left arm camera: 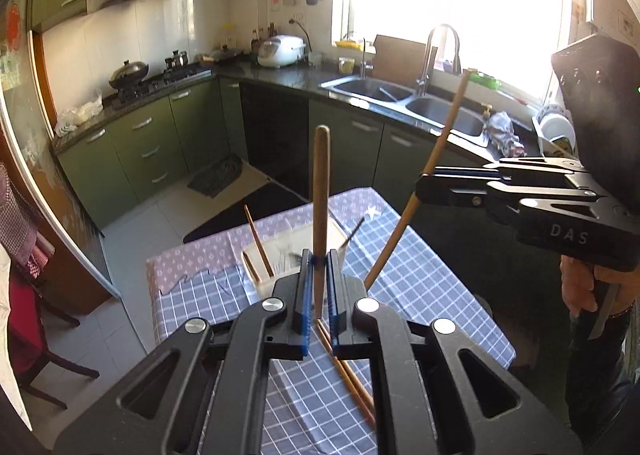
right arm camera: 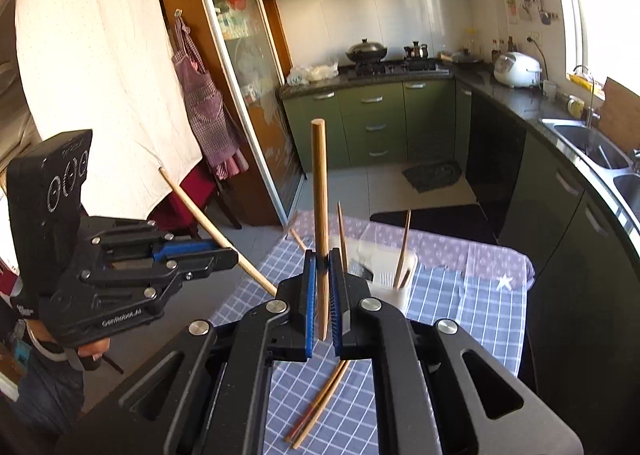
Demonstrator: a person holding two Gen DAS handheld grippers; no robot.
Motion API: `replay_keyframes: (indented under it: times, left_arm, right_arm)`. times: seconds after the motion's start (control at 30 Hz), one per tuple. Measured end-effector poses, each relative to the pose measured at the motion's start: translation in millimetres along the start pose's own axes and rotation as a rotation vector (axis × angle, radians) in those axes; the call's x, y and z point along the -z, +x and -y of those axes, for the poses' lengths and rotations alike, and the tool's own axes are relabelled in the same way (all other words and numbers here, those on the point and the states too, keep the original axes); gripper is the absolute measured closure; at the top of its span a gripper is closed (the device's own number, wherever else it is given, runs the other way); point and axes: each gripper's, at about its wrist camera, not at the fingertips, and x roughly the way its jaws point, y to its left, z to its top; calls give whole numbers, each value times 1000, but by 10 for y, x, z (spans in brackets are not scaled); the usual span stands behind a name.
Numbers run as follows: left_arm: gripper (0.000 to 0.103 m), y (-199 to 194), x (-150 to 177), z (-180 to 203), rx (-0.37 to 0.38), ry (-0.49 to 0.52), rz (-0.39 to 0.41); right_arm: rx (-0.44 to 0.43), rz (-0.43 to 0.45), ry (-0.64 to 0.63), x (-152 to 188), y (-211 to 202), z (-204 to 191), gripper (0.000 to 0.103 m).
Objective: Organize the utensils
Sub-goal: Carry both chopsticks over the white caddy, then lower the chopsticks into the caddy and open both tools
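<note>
- Left hand-held gripper (left arm camera: 318, 287) clamps one chopstick (left arm camera: 321, 215) upright; right hand-held gripper (right arm camera: 323, 291) likewise grips a second chopstick (right arm camera: 320, 223), long axis near vertical.
- The white holder (left arm camera: 256, 255) sits ahead toward the table's far edge, roughly equally near both, two sticks already inside.
- A loose pair (right arm camera: 320, 407) lies on the table (left arm camera: 420, 295) below; nothing blocks the way.

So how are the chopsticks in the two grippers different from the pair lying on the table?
The held chopsticks are raised, one clamped per gripper; the table pair lies flat, loose, together on the checked cloth. All look like plain wood, similar in length.
</note>
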Motion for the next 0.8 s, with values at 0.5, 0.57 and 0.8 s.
replay_keyframes:
  times: [0.5,0.57,0.8]
  left_arm:
    - [96,988,-288,-372,-106,-69,-64]
    - [96,1130,-220,-403,-110,-78,-96]
    - [92,1251,-124,-448,-104,-103,-136]
  right_arm:
    - [149,-36,57,-504,989,487,96]
    - [148,-68,54,-430,1152,539,96]
    - [124,-111,39,-284,1323,520,84]
